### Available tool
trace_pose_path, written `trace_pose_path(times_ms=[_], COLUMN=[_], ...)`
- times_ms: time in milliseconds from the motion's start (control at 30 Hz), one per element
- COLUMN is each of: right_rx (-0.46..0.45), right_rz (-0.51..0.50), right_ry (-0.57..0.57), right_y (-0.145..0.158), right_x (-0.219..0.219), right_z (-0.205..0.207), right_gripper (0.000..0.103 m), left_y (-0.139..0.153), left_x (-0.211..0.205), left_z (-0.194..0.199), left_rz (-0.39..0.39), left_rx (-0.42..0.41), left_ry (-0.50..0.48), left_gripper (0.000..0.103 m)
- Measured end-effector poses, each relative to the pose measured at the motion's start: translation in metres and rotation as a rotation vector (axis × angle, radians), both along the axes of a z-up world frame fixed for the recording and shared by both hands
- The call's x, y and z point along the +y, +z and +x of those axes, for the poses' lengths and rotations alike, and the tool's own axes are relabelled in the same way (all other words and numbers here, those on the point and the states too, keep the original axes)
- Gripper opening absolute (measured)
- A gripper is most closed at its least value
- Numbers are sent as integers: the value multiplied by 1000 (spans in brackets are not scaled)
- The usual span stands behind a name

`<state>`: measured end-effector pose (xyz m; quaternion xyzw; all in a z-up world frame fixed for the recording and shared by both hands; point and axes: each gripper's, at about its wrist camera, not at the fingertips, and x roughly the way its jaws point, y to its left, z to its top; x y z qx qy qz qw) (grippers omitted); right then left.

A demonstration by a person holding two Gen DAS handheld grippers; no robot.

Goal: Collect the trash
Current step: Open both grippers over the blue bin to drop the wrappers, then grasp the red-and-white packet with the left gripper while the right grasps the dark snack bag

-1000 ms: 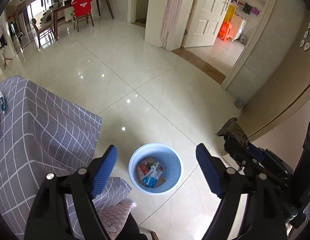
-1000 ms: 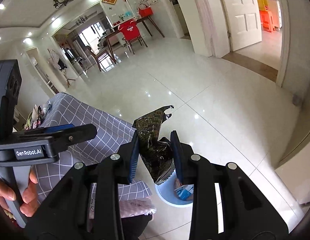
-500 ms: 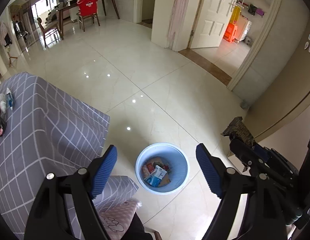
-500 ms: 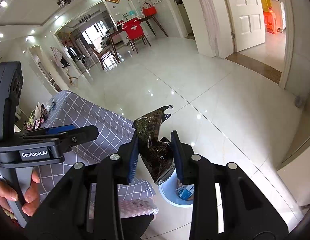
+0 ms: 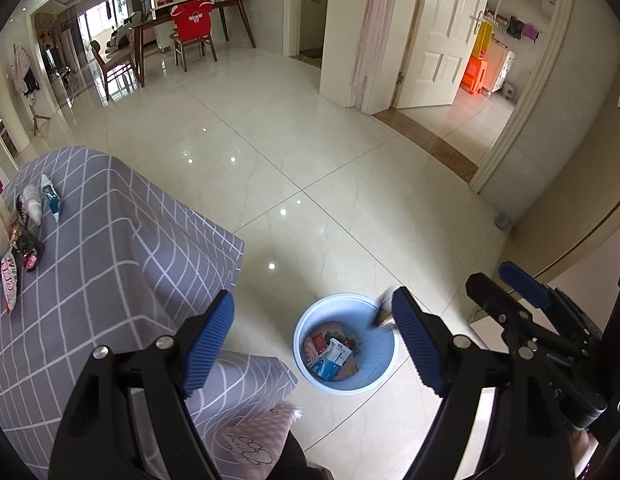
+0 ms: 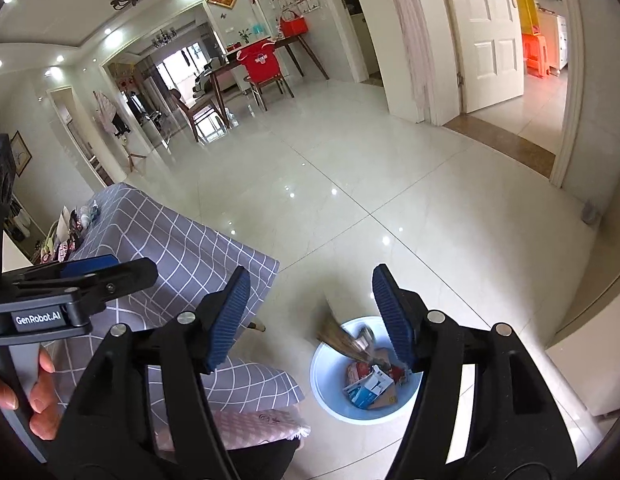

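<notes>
Glossy tiled floor, blue trash bin (image 6: 365, 372) sitting at about 5 o'clock from the grey-checked desk (image 5: 110, 240). The right tool (image 6: 310, 316) has just been opening and now gapes wide with nothing between its pads; the dark wrapper (image 6: 345, 342) is a blur dropping into the bin. The left tool (image 5: 313, 340) is wide and empty too. Remaining trash (image 5: 26, 220) lies at the desk's far end, around 10 o'clock from the left tool, which looks like the nearer one.

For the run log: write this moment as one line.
right claw: just opened, empty | wrapper: falling into blue bin | left claw: open, empty
</notes>
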<state>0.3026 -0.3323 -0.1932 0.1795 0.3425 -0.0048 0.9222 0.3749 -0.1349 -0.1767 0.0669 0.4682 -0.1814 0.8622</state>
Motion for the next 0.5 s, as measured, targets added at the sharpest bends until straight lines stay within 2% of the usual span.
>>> trace_pose_path(times_ms=[267, 500], right_rx=[-24, -52], right_rz=[-18, -35], right_ry=[65, 169], right_y=[19, 39], right_x=[32, 88], right_z=[-1, 10], right_gripper=[63, 63], left_y=[16, 38], left_x=[33, 97], left_z=[-5, -8], left_rz=[3, 11], left_rx=[-39, -97], left_ry=[29, 110], left_gripper=[79, 79])
